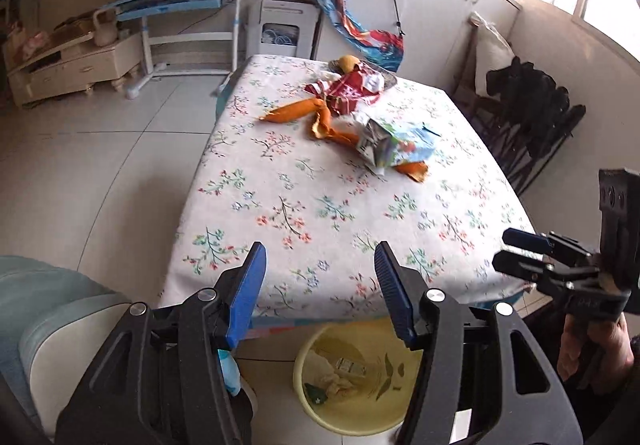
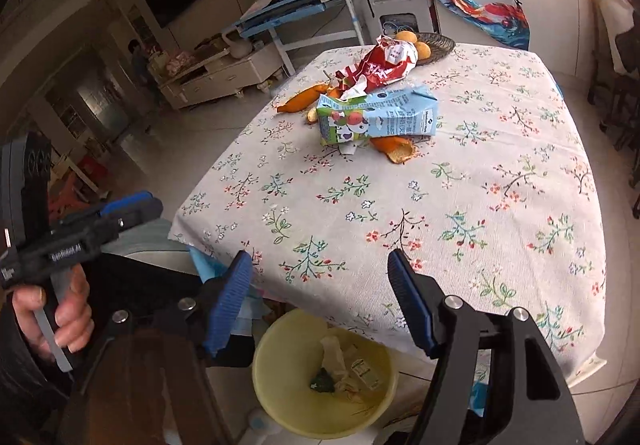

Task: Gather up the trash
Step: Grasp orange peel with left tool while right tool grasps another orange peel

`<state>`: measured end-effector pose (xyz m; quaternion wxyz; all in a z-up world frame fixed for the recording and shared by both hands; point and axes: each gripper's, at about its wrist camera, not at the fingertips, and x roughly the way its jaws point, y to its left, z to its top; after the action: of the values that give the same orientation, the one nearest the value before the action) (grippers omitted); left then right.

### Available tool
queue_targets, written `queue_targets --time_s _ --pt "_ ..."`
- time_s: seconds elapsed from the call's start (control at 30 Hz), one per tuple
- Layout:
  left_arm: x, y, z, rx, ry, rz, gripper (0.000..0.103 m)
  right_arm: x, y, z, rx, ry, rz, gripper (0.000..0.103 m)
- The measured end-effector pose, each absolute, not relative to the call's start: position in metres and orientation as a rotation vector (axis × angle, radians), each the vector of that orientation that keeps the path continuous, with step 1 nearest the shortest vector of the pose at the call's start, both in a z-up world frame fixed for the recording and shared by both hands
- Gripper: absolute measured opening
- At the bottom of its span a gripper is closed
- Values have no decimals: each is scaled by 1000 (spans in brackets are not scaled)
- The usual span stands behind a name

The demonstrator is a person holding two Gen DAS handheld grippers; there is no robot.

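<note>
The left gripper [image 1: 320, 285] stands spread with nothing between its blue ribbed pads, at the bottom of the left wrist view, above the near edge of the surface [image 1: 320, 213] covered by a white floral tablecloth. The right gripper [image 2: 320, 293] is likewise spread and empty at the bottom of the right wrist view. Below the near edge of the surface, at the lower centre of both views, sits a pale yellow round plastic bin [image 2: 280, 397] with crumpled paper scraps and a small carton [image 2: 364, 371] inside. Trash remains on the far half of the surface, in the upper centre of each frame: a flattened light-blue milk carton [image 2: 380, 119] lying on orange fruit peel [image 2: 396, 149], a crumpled red and white snack wrapper [image 2: 380, 65] behind it, and a dark woven basket [image 2: 436, 43] holding yellow fruit.
</note>
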<state>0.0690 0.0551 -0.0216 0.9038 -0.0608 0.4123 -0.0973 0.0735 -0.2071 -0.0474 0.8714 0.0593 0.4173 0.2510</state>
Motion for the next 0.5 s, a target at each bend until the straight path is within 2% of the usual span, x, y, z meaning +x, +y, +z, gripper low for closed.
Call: queue_targets --time_s 0.17,0.43,0.5 --pt "119 59 -20 -59 844 -136 54 105 -199 -60 80 942 576 68" --pt "211 47 -42 58 899 -104 54 151 -185 -71 -73 930 466 68" --pt "232 44 -49 85 912 -108 54 165 -188 -76 -75 945 445 66"
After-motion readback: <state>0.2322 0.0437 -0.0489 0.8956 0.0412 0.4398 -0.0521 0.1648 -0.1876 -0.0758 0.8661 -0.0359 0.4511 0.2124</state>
